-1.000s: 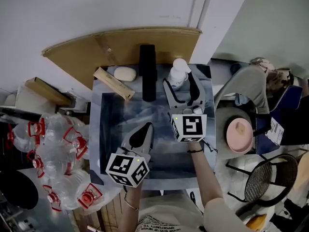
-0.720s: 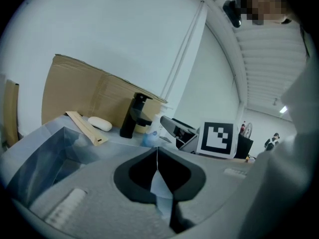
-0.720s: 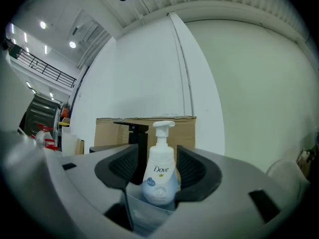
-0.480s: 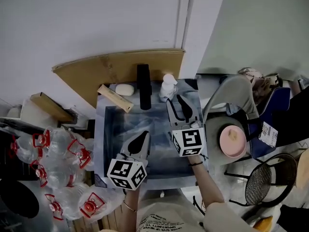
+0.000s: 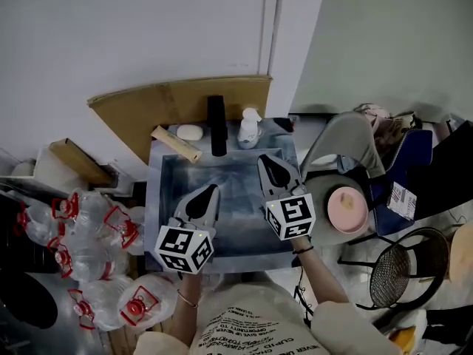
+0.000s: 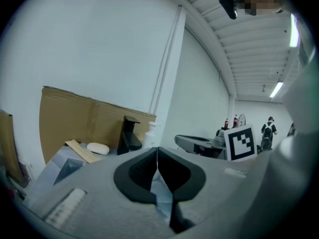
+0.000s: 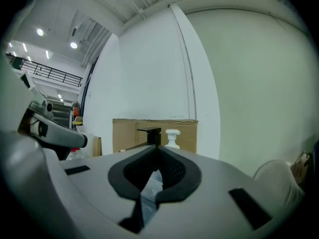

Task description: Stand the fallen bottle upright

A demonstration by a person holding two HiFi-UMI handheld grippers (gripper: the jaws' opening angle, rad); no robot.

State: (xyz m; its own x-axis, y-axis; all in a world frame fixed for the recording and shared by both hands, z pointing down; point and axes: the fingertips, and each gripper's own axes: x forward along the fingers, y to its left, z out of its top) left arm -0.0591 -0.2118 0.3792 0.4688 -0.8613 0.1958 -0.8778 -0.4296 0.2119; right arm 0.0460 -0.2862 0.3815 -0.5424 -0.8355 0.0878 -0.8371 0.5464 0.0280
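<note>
The white pump bottle [image 5: 249, 128] stands upright on the back rim of the sink [image 5: 155, 176], right of the black faucet [image 5: 216, 124]. It also shows in the right gripper view as the bottle [image 7: 172, 137] and in the left gripper view as the bottle [image 6: 149, 133], far ahead of the jaws. My right gripper [image 5: 266, 161] hovers over the basin, well short of the bottle. Its jaws have just been closing and now meet with nothing between them. My left gripper [image 5: 209, 192] hangs over the basin's left half, shut and empty.
A soap bar [image 5: 190, 132] and a wooden strip [image 5: 176, 143] lie on the sink's back left corner. Cardboard [image 5: 185, 100] leans on the wall behind. Several large water bottles [image 5: 89, 235] crowd the floor at left. A chair with a pink dish [image 5: 347, 205] stands at right.
My right gripper drew back from the upright bottle toward me and its jaws went from wide open to shut. The left gripper rose a little.
</note>
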